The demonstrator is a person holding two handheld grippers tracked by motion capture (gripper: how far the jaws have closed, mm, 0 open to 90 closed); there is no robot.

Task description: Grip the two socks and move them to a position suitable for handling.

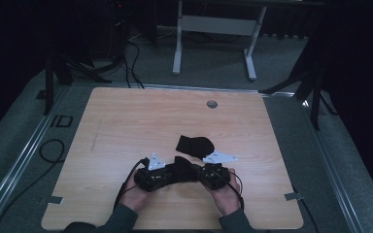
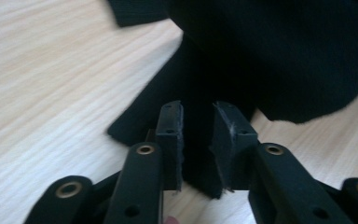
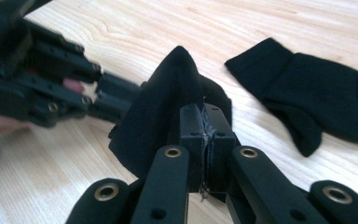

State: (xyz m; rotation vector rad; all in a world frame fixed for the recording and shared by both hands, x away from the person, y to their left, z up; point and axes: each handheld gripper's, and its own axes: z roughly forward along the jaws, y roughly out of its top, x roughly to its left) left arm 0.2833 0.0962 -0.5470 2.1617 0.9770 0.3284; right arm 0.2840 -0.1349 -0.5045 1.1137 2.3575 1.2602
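Observation:
A black sock (image 1: pixel 182 168) lies near the table's front edge, between my two grippers. My right gripper (image 3: pixel 204 112) is shut on it, and the fabric (image 3: pixel 168 98) rises in a peak around the pinched pads. My left gripper (image 2: pixel 199 109) points at the same sock (image 2: pixel 191 84) from the other side. Its pads (image 2: pixel 170 140) stand apart with sock fabric in the gap, not pressed. In the high view the left gripper (image 1: pixel 171 173) and right gripper (image 1: pixel 197 173) face each other, tips close together. A second black sock (image 1: pixel 194 144) (image 3: pixel 317 98) lies flat just beyond them.
The wooden table (image 1: pixel 126 121) has a round grommet hole (image 1: pixel 211 104) near its far edge. A white desk frame (image 1: pixel 213 29) stands beyond the table. Cables (image 1: pixel 53 150) run on the floor at the left, and dark stand legs (image 1: pixel 311 92) rise at the right.

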